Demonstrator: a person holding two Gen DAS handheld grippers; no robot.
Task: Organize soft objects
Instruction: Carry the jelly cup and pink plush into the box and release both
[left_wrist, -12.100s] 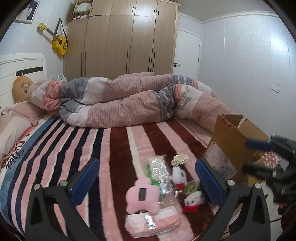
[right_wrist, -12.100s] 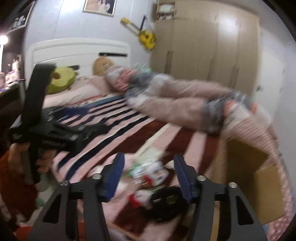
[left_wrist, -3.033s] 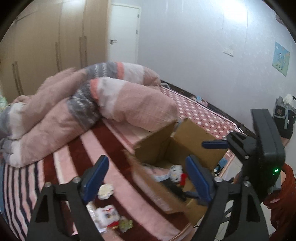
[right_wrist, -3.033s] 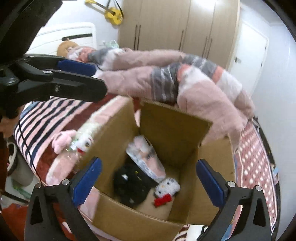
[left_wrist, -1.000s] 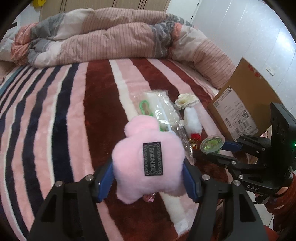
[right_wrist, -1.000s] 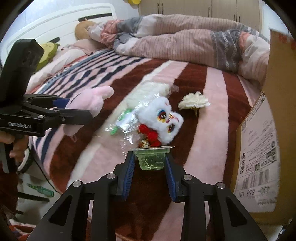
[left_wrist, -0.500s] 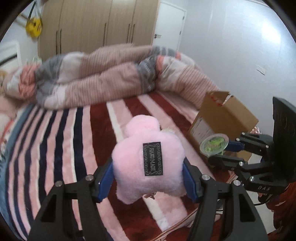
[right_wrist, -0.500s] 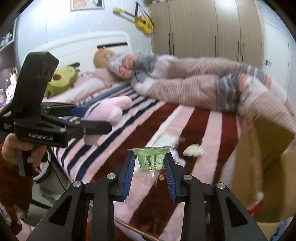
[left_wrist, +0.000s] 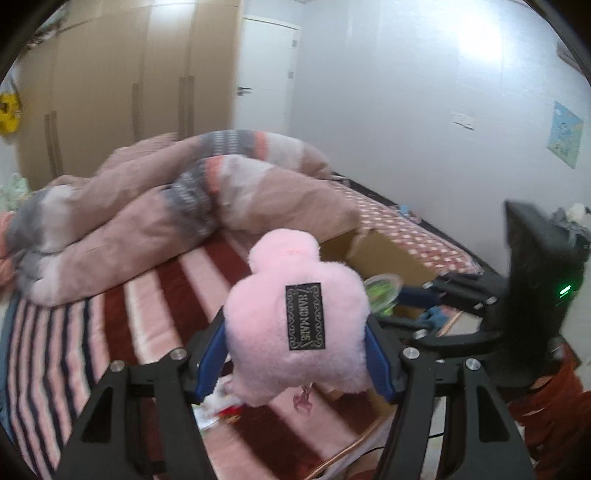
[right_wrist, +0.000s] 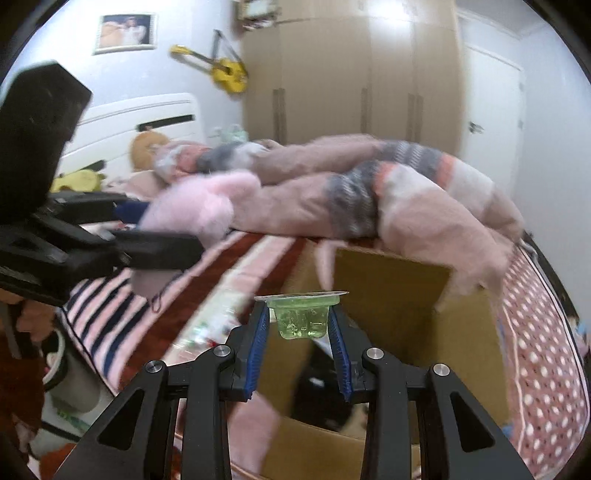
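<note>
My left gripper is shut on a pink plush toy with a black "HANDMADE" label, held up above the bed's edge. The toy also shows in the right wrist view, left of centre. My right gripper is shut on a green jelly cup and holds it over the open cardboard box. In the left wrist view the cup sits just right of the plush, in front of the box. A dark item lies inside the box.
A striped pink, maroon and navy blanket covers the bed. A rolled pink-grey duvet lies behind. A few small toys stay on the blanket below the plush. Wardrobe and door stand behind.
Both grippers have swung right toward the box while keeping their loads. The right gripper with the jelly cup now hangs over the box opening; the plush has come closer to the box.
</note>
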